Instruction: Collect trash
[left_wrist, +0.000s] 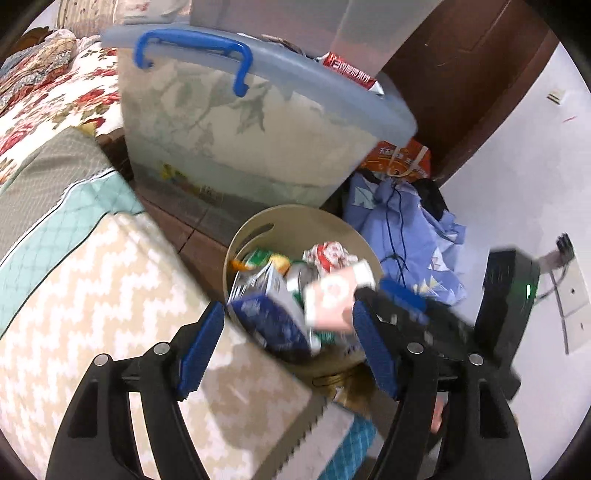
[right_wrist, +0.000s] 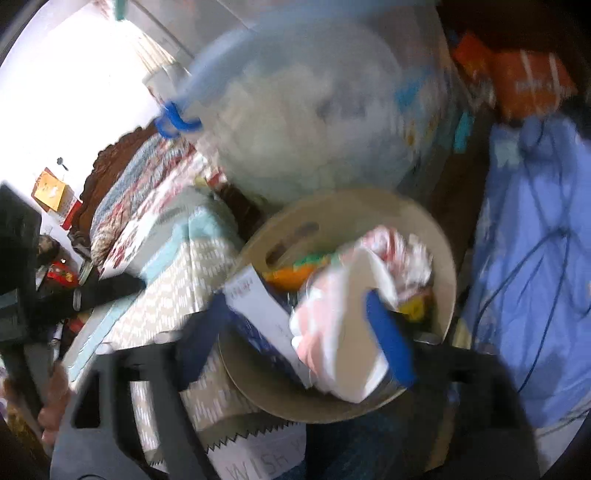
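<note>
Beside the bed: round beige waste bin (left_wrist: 295, 221) stood nearly full.
Done: pink-and-white carton (left_wrist: 332, 299) and blue-white box (left_wrist: 273, 325) lay on top of the heap.
Left gripper (left_wrist: 288, 343): released, empty.
Right gripper (right_wrist: 295, 328): released, carton touching one pad.
Left: no loose trash seen.

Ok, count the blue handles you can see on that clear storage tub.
1: a blue handle clipped over the tub's lid edge, on the side facing the bed. The far side is hidden, so there may be another.
</note>
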